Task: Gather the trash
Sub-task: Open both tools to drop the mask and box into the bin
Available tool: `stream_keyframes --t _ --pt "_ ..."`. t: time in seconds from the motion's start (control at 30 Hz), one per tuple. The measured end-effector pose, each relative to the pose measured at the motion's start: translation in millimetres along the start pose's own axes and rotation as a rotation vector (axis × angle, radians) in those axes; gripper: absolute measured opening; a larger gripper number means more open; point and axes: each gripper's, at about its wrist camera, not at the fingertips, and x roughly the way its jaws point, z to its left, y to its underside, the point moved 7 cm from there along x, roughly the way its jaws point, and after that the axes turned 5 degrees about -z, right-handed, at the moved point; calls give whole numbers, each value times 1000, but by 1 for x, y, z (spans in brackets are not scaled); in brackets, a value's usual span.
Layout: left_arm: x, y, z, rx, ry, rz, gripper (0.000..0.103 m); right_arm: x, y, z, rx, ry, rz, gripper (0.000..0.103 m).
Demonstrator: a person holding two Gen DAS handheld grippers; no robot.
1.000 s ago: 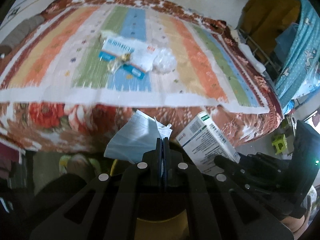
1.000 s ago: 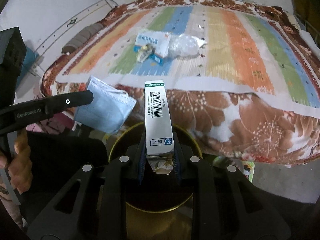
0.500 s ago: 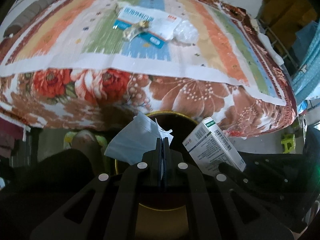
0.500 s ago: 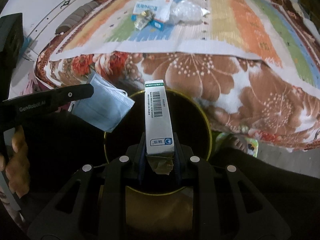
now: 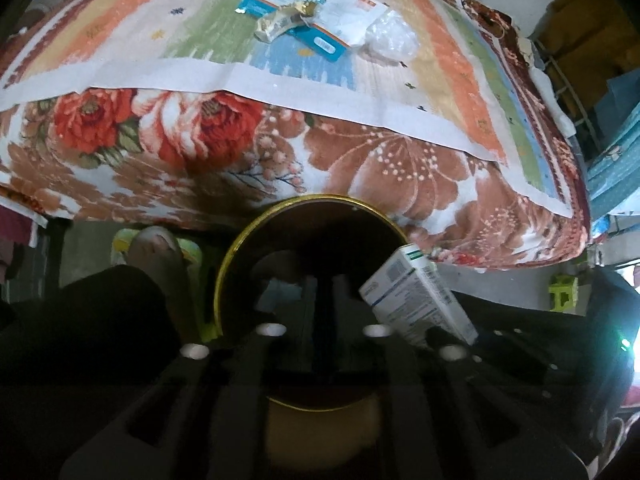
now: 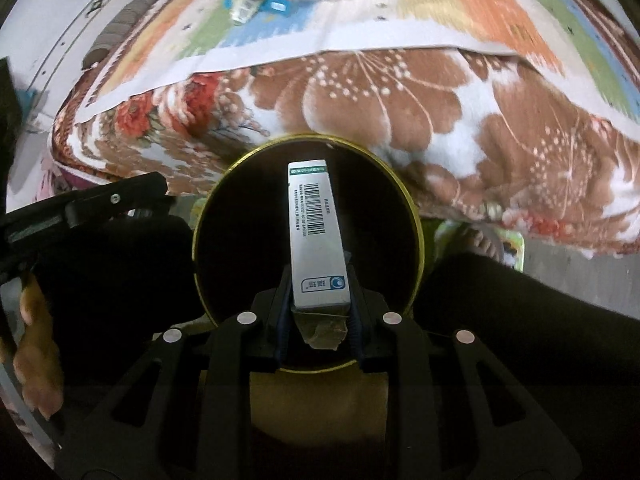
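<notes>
The right gripper [image 6: 316,304] is pinching a box [image 6: 316,236] upright over the bin [image 6: 416,216]. The left gripper [image 5: 320,292] is hanging over the same bin with fingers slightly spread, empty. If released tilted, the box could be catching the rim and tumbling to the floor; more trash [image 5: 296,20] is lying on the bed [image 5: 400,168].

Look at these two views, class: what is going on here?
A person with two handheld grippers is clearing trash into a gold-rimmed bin beside a bed. The right gripper grips a white medicine box over the bin's mouth. The left gripper hangs open and empty over the bin. A blue-and-white packet, a wrapper and a clear plastic bag lie on the striped bedspread.
</notes>
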Motion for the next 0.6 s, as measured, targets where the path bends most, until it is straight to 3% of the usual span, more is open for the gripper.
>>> stream_keyframes --t 0.07,0.43,0.6 --pt "-5 -3 0 -3 0 -31 46 -1 -1 -3 22 -7 -4 39" --pt "-15 -13 9 -50 4 -74 56 -11 -7 4 -22 -7 -55 53" --pt "-17 -17 12 -92 49 -64 59 -15 -13 3 -12 -21 -74 60"
